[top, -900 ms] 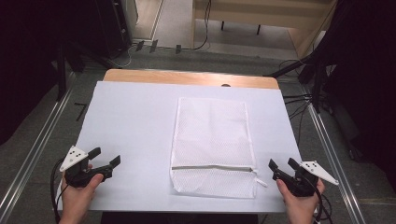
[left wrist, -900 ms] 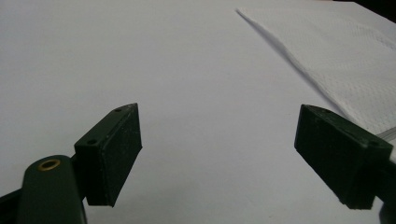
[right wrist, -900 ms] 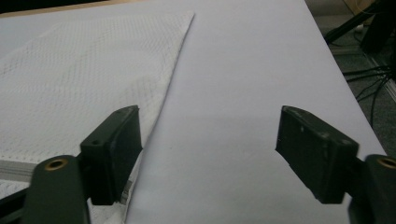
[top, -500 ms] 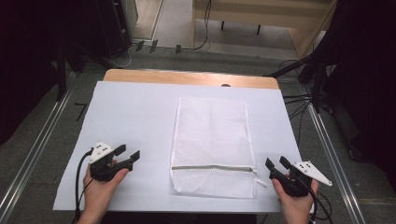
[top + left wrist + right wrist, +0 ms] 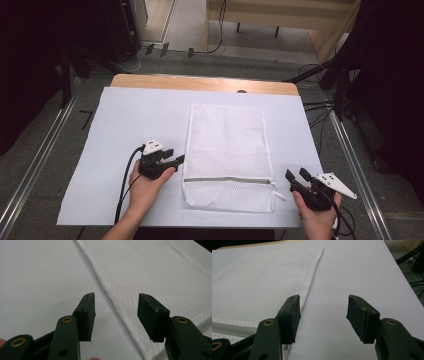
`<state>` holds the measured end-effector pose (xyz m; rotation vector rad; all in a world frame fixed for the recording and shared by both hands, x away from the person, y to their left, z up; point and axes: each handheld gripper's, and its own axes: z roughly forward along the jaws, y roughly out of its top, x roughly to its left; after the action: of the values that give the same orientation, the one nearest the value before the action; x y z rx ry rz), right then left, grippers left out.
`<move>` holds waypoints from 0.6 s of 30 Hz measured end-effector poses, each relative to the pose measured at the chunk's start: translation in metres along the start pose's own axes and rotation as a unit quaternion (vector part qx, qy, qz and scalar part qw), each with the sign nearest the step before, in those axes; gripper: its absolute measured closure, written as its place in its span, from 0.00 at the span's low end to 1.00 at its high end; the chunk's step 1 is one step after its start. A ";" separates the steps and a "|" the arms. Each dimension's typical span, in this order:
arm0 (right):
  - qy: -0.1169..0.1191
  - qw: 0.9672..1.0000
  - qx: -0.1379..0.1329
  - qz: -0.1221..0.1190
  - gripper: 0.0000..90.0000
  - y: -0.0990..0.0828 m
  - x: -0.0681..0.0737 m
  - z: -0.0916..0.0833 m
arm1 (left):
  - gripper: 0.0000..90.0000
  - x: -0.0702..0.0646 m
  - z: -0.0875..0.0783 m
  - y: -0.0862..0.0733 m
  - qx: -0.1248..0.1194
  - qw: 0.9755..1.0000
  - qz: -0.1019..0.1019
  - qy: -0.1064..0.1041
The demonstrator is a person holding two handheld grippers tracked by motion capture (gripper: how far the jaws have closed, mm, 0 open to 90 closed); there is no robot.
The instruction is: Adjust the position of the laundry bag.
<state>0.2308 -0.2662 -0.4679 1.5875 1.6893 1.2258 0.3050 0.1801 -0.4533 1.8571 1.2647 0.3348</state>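
A white mesh bag (image 5: 227, 145) lies flat in the middle of the white sheet, its zipper (image 5: 227, 179) running across near the front end. My left gripper (image 5: 174, 155) sits just off the bag's left edge, open and holding nothing. In the left gripper view, the bag's edge (image 5: 117, 307) runs through the gap of the left gripper (image 5: 116, 296). My right gripper (image 5: 296, 173) is open by the bag's front right corner, close to the zipper pull (image 5: 278, 193). In the right gripper view, the right gripper (image 5: 324, 298) faces bare sheet, with the bag (image 5: 262, 282) at its left jaw.
The white sheet (image 5: 125, 130) covers a wooden table whose far edge (image 5: 200, 82) shows. Metal rails (image 5: 350, 160) run along both sides, and cables (image 5: 320, 107) lie on the floor to the right. Dark equipment stands at the back left.
My left gripper has moved right and a little farther away, from the sheet's left edge to the bag's left side. My right gripper has shifted slightly left toward the bag.
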 end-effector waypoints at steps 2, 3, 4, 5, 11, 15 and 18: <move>0.001 1.000 0.000 -0.003 0.50 0.000 0.001 0.000 | 0.55 -0.002 0.009 0.004 0.006 1.000 -0.005 -0.006; 0.001 1.000 0.000 -0.004 0.50 0.000 0.001 0.001 | 0.56 -0.002 0.009 0.004 0.006 1.000 -0.005 -0.006; 0.002 1.000 -0.001 -0.004 0.50 0.000 0.001 0.001 | 0.57 -0.005 0.018 0.006 0.016 1.000 0.000 0.006; 0.002 1.000 -0.001 -0.004 0.50 0.000 0.001 0.001 | 0.57 -0.005 0.018 0.006 0.016 1.000 0.000 0.006; -0.005 1.000 0.000 -0.005 0.51 0.000 0.000 0.000 | 0.67 -0.011 0.034 0.004 0.046 0.999 0.008 0.028; -0.007 1.000 0.002 -0.003 0.51 -0.001 0.000 0.001 | 0.78 -0.017 0.035 0.003 0.053 0.997 0.032 0.038; -0.008 1.000 0.005 -0.005 0.51 -0.002 0.001 0.003 | 0.91 -0.016 0.036 0.004 0.057 0.996 0.047 0.043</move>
<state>0.2319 -0.2640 -0.4707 1.5892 1.6937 1.1983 0.3227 0.1484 -0.4683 2.0221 1.2801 0.4052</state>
